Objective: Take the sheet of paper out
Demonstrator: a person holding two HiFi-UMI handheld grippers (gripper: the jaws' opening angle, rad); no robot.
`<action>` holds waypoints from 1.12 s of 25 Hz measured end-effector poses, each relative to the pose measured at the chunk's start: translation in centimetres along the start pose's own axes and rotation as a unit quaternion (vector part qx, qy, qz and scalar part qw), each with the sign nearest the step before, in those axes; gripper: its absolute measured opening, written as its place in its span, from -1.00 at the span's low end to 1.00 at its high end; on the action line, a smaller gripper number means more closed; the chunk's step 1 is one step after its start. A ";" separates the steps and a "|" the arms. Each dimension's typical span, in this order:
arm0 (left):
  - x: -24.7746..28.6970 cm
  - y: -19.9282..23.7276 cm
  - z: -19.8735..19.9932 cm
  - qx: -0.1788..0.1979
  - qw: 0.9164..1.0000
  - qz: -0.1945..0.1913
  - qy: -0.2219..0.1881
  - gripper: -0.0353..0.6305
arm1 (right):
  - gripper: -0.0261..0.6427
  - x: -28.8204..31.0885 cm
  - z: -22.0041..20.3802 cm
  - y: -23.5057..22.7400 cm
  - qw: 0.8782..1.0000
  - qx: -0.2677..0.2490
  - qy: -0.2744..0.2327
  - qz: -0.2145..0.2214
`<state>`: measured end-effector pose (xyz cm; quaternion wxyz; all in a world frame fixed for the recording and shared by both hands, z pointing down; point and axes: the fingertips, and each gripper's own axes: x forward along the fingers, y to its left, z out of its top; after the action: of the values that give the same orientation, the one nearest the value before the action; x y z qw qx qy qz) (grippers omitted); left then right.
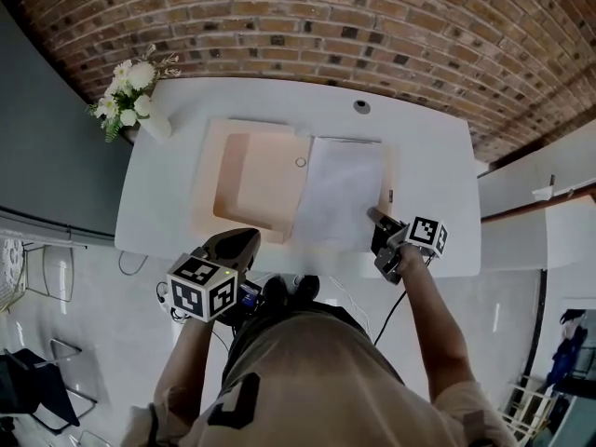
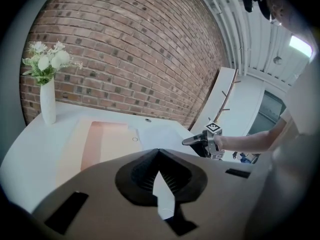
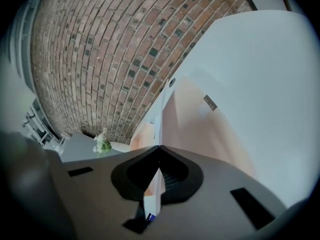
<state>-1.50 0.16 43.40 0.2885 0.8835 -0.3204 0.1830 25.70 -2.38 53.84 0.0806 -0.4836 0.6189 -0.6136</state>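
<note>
A red brick wall rose behind the white table, a vase of white flowers at its corner, above pale floor.

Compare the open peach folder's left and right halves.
The folder's left half lies bare; the right half is almost covered by a white sheet of paper. The left half shows a darker peach panel; the right half shows peach only at its edge. Both lie on the white table.

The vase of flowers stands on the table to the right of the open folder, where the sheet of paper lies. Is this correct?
No: the head view shows the vase of flowers to the left of the open folder, not the right. It is on the table, and the sheet of paper lies in the folder.
</note>
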 end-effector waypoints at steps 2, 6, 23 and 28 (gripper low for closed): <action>-0.2 0.3 0.0 0.000 1.000 -0.007 -0.001 -0.85 | -0.85 -0.2 -0.1 0.4 1.000 -0.007 0.000 -0.004; -0.6 1.0 0.2 -0.004 1.000 -0.018 -0.006 -0.85 | -0.85 -0.5 -0.2 1.3 1.000 -0.017 -0.005 -0.011; -0.5 1.6 -0.3 -0.006 0.998 -0.065 -0.007 -0.85 | -0.85 -3.9 0.0 3.9 0.998 -0.051 -0.042 -0.024; -0.6 1.3 -0.4 -0.004 0.998 -0.064 -0.007 -0.85 | -0.85 -4.6 0.1 4.7 0.997 -0.067 -0.045 -0.014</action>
<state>-2.88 -0.10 43.88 0.3008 0.9025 -0.2655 0.1567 25.82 -0.29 47.64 0.0668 -0.5235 0.6476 -0.5497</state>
